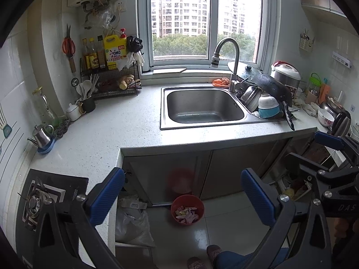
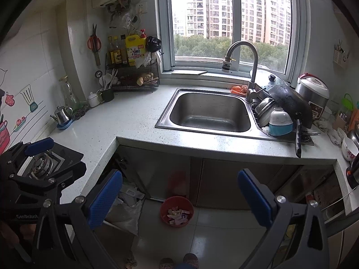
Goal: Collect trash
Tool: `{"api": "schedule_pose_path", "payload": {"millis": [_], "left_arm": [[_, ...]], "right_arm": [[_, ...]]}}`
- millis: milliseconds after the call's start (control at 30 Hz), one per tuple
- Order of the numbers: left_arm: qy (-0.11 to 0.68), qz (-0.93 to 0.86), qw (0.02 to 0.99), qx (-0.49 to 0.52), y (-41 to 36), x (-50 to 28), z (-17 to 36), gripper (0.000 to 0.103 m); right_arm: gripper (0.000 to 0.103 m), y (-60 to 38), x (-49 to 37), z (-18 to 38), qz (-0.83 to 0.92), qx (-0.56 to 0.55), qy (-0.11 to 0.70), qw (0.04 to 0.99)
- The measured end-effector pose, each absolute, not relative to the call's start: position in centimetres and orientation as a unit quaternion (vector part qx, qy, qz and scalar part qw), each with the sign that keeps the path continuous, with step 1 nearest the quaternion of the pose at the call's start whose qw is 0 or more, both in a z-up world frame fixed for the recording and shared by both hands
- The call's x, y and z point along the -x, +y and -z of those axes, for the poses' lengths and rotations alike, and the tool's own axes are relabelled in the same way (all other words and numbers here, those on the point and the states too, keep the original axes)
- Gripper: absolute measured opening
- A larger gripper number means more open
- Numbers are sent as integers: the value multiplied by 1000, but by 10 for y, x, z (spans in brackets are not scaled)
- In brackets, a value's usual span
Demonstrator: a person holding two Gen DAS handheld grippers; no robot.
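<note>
Early stage, by the look of it — nothing gripped yet. Left gripper (image 1: 182, 196) held high with fingers (image 1: 105, 196) spread wide and empty; right gripper (image 2: 179, 198) likewise, fingers (image 2: 104, 198) wide, nothing between them. Red bin (image 1: 187, 209) down on the floor (image 1: 224, 224) before the sink cabinet (image 1: 235, 170), pink and yellow scraps (image 1: 186, 211) already inside. Light desk (image 1: 134, 123) around the sink (image 1: 202, 105) apparently free of loose litter. Next, probably: lowering toward the bin — well below both grippers — or hunting for further trash.
</note>
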State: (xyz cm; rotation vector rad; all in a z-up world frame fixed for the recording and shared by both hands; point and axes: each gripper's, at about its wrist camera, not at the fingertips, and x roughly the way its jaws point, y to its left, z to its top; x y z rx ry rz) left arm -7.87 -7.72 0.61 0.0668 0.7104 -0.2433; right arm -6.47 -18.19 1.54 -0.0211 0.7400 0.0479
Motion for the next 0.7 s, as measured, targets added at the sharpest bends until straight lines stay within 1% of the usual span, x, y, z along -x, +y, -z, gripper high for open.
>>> {"api": "schedule_pose_path", "payload": {"millis": [700], "left_arm": [[352, 128, 926, -47, -88, 82, -4, 103]], "right_arm": [[102, -181, 67, -14, -15, 13, 367, 930]]}}
